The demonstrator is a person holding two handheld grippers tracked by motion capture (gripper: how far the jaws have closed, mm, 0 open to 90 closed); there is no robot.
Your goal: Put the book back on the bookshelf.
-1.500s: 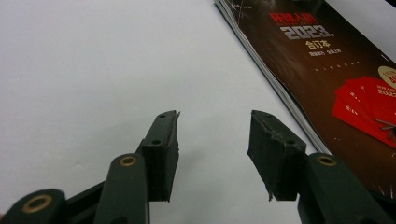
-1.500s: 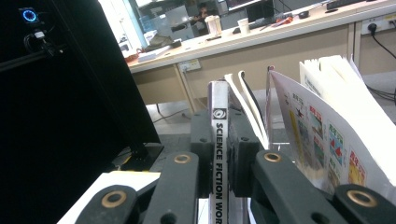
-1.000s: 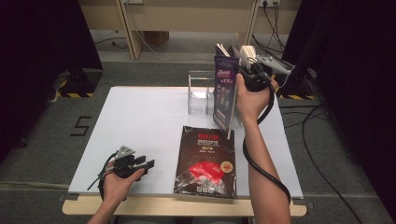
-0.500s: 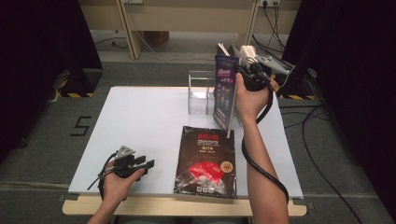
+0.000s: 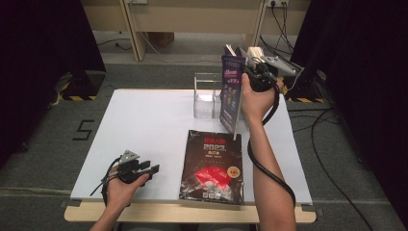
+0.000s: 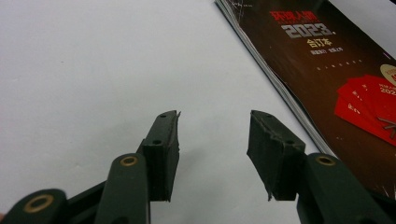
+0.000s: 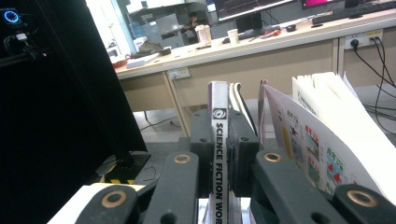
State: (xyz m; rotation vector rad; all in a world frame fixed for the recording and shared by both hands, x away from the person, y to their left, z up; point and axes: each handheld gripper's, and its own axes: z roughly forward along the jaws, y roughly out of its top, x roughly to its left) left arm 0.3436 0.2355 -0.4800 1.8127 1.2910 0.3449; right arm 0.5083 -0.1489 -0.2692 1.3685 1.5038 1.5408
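The right tool (image 5: 250, 67) clamps the spine of a purple magazine (image 5: 231, 91) and holds it upright at the far right of the white surface (image 5: 144, 125), its long axis standing nearly vertical and its lower edge down at the surface. In the right gripper view the jaws press on either side of the spine (image 7: 219, 154), with loose pages fanning off to the right. A clear acrylic holder (image 5: 207, 94) stands just to the left of the magazine, on its far side, so any move into a slot would run leftward and away from the person; the right hand is plainly the nearer one for it. A second, dark magazine (image 5: 214, 166) lies flat at the near edge, long axis running near to far. The left tool (image 5: 149, 169) rests at the near left with jaws wide and empty, pointing right toward that flat magazine, just short of its spine edge (image 6: 280, 79).
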